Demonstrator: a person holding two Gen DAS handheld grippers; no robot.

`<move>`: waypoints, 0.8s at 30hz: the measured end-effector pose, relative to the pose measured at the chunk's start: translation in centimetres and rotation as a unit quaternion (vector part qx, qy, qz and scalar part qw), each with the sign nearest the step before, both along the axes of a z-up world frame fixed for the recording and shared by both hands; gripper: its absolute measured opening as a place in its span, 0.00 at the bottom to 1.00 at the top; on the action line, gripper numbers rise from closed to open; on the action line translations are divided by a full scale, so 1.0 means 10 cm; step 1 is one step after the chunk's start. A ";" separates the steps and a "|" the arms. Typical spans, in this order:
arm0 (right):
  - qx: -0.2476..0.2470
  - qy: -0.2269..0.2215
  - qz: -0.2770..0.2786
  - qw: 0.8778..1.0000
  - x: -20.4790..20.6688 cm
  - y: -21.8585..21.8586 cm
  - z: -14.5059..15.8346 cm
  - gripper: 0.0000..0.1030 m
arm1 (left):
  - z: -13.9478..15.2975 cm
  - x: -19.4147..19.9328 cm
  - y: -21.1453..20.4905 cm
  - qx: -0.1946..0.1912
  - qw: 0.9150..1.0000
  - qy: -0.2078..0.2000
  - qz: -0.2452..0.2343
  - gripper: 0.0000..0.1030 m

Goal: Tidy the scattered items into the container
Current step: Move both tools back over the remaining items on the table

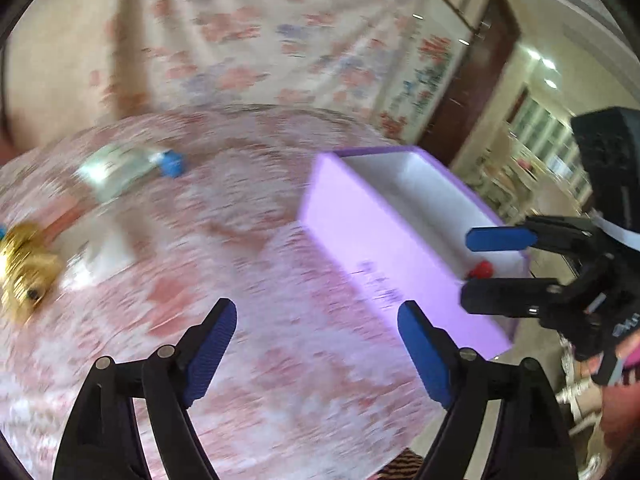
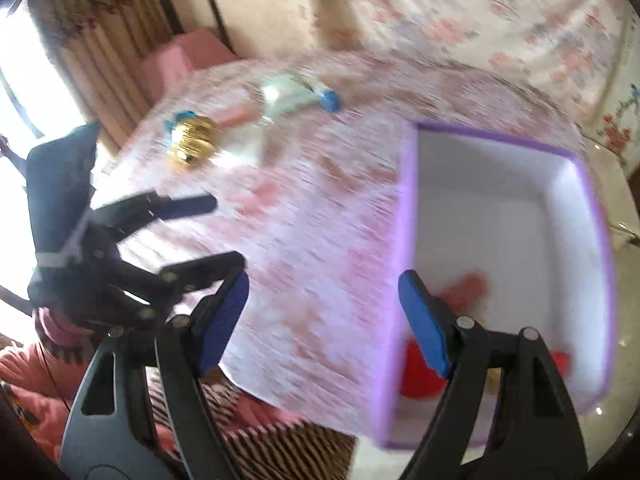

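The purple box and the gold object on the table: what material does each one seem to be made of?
The purple box looks like matte cardboard or foam board: flat, thin, straight walls, a white inside and no shine. The gold object looks like polished metal or metallised plastic: its ribbed surface gives bright highlights. Motion blur leaves both open.

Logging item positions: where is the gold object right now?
The gold object lies on the floral tablecloth, outside the purple box and far left of it in the right wrist view, near the blue-capped tube.
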State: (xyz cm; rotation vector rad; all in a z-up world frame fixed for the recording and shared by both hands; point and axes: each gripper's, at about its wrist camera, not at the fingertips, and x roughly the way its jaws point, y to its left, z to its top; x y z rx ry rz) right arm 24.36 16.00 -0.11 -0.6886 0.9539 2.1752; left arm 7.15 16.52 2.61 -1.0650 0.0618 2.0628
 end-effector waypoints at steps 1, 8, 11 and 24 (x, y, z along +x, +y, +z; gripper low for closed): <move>0.005 0.009 0.005 1.000 -0.14 -0.01 0.02 0.77 | -0.04 -0.05 -0.12 -0.002 1.000 -0.001 0.013 0.83; 0.000 0.033 0.030 0.999 -0.93 0.12 -0.06 0.77 | -0.28 -0.39 -0.94 0.003 0.995 -0.018 0.096 1.00; 0.020 0.021 0.022 0.999 -1.16 0.23 -0.09 0.77 | -0.35 -0.54 -1.23 -0.008 0.992 -0.013 0.126 1.00; 0.032 0.000 0.047 0.998 -2.08 0.79 -0.40 0.77 | -0.60 -1.17 -2.27 -0.066 0.971 0.011 0.229 1.00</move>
